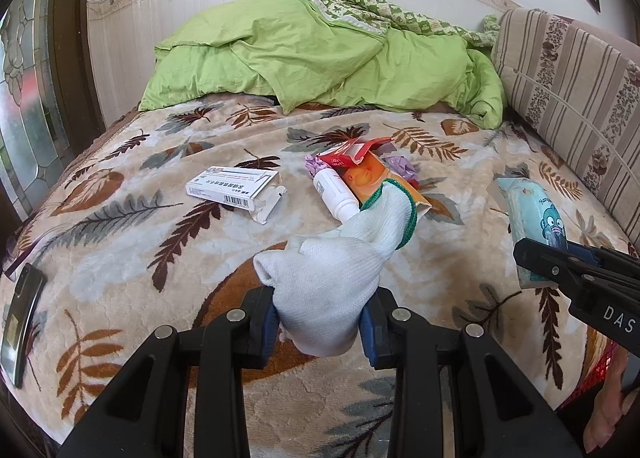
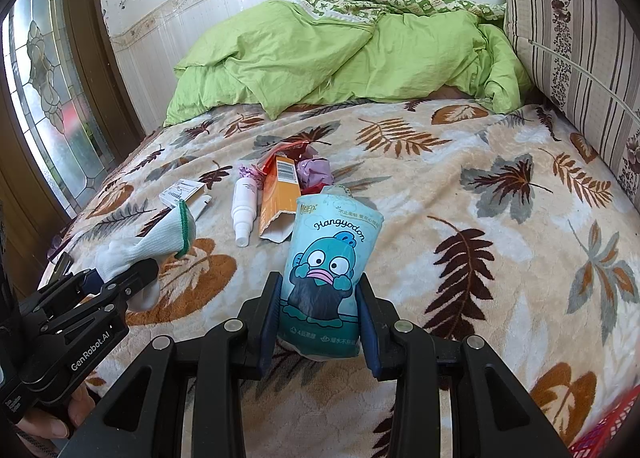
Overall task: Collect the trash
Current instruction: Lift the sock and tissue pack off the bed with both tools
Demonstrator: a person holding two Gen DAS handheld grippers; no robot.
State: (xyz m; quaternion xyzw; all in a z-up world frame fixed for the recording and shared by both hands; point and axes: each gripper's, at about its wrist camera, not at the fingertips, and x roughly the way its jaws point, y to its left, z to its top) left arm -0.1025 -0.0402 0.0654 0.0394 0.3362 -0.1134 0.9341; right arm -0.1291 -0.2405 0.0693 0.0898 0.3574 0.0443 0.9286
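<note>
My left gripper (image 1: 320, 332) is shut on a white knit glove (image 1: 340, 258) with a green cuff, held above the bed; the right wrist view shows that gripper (image 2: 116, 278) and the glove (image 2: 152, 242) at lower left. My right gripper (image 2: 320, 326) is shut on a teal tissue pack (image 2: 326, 262) printed with a cartoon fish, also visible in the left wrist view as the tissue pack (image 1: 532, 225) in the right gripper (image 1: 536, 270). On the blanket lie a white medicine box (image 1: 232, 187), a white bottle (image 1: 334, 193), an orange carton (image 1: 380, 181) and crumpled purple wrappers (image 1: 400, 167).
The leaf-patterned blanket (image 1: 460, 298) covers the bed. A green duvet (image 1: 320, 57) is heaped at the far end, a striped cushion (image 1: 568, 89) lines the right side. A phone (image 1: 22, 310) lies at the left edge. A red basket (image 2: 608, 430) shows at lower right.
</note>
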